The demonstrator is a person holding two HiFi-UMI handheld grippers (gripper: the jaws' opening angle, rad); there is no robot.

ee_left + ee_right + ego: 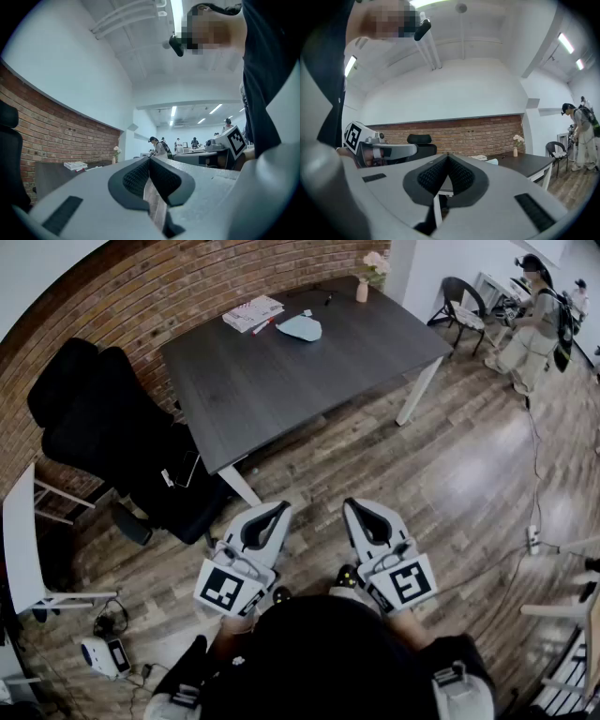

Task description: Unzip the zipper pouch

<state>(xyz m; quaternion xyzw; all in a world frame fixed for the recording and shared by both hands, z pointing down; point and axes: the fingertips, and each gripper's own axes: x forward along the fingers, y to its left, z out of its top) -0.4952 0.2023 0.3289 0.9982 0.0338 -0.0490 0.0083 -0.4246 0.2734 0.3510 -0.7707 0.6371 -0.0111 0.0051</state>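
Observation:
A light blue zipper pouch (301, 327) lies flat on the far part of the dark table (281, 381); in the right gripper view only a pale corner of the pouch (492, 161) shows past the jaws. My left gripper (284, 508) and right gripper (353, 504) are held side by side close to my body, over the wooden floor, well short of the table. Both are shut with nothing between the pads. The same shut jaws show for the left gripper (149, 159) and the right gripper (448, 155), each pointing level into the room.
A stack of papers (253, 312) and a small vase of flowers (364, 282) also sit on the table. A black office chair (112, 442) stands at its left. A person (534, 320) stands far right by another chair (461, 301). Cables and a small device (105, 654) lie on the floor.

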